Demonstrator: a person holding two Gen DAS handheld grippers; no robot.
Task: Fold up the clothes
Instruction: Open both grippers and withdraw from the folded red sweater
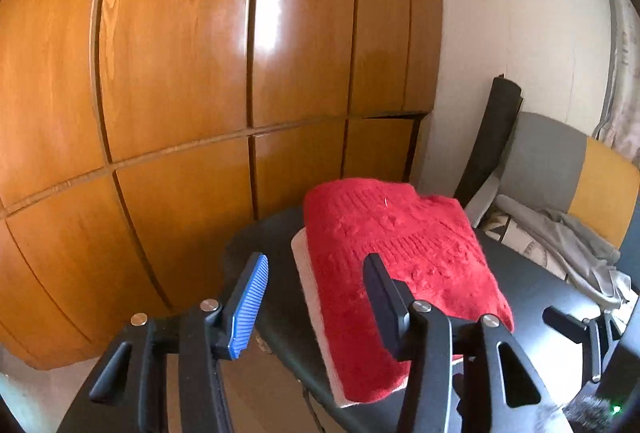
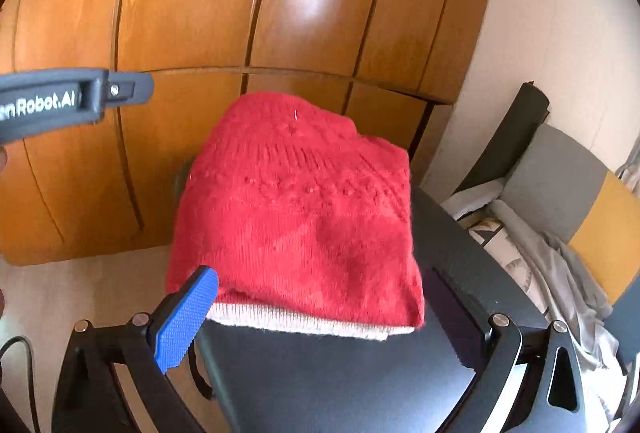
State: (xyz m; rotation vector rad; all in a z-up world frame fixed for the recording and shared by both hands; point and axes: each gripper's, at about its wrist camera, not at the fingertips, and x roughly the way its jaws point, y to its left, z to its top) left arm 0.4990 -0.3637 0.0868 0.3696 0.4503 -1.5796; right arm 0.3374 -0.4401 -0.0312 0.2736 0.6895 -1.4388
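While the fuzzy red knitted sweater (image 2: 296,209) lies as a compact folded block on the dark round table (image 2: 340,381), with a cream ribbed layer (image 2: 304,325) showing along its near edge, we hold both tools above it with nothing in them. Our left gripper (image 1: 316,297) has its jaws spread wide near the block's left edge; our right gripper (image 2: 332,317) is spread wider still, straddling the near edge. We judge this garment folded as the task wants. A rumpled grey garment (image 2: 556,273) lies on the grey-and-yellow chair (image 2: 576,189) beside the table; whether it awaits folding, we cannot tell.
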